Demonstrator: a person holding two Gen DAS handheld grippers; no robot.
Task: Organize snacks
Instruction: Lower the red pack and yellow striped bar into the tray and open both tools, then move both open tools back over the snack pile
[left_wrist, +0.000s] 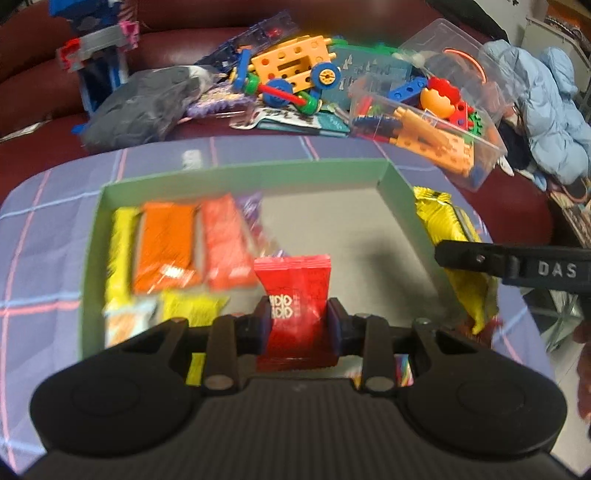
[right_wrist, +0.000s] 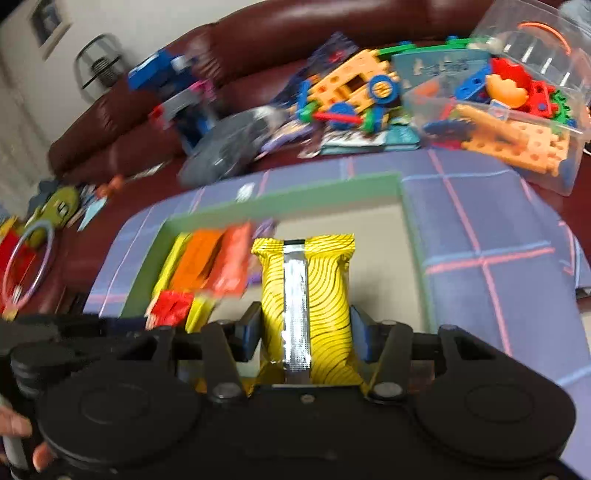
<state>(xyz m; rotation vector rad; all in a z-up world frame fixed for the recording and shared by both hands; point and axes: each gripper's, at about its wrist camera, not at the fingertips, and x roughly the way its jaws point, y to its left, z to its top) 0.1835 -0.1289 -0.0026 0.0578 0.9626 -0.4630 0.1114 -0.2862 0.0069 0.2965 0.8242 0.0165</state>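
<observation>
A green shallow box (left_wrist: 240, 171) lies on a purple plaid cloth (left_wrist: 44, 221). Yellow, orange and red-orange snack bars (left_wrist: 166, 247) lie side by side in its left half, and its right half shows bare grey floor. My left gripper (left_wrist: 301, 310) is shut on a red snack packet (left_wrist: 295, 280), held above the box's near side. My right gripper (right_wrist: 306, 321) is shut on a yellow packet with black wavy lines (right_wrist: 328, 280), its silver seam facing up. In the left wrist view that yellow packet (left_wrist: 439, 218) hangs by the box's right wall. The red packet (right_wrist: 171, 308) also shows in the right wrist view.
Behind the box on the maroon sofa lie a toy vehicle (left_wrist: 291, 74), a grey bag (left_wrist: 147, 103) and a clear plastic bin of toy parts (left_wrist: 443, 110). A light blue jacket (left_wrist: 546, 96) lies at far right. A person's fingers (right_wrist: 40, 458) show at lower left.
</observation>
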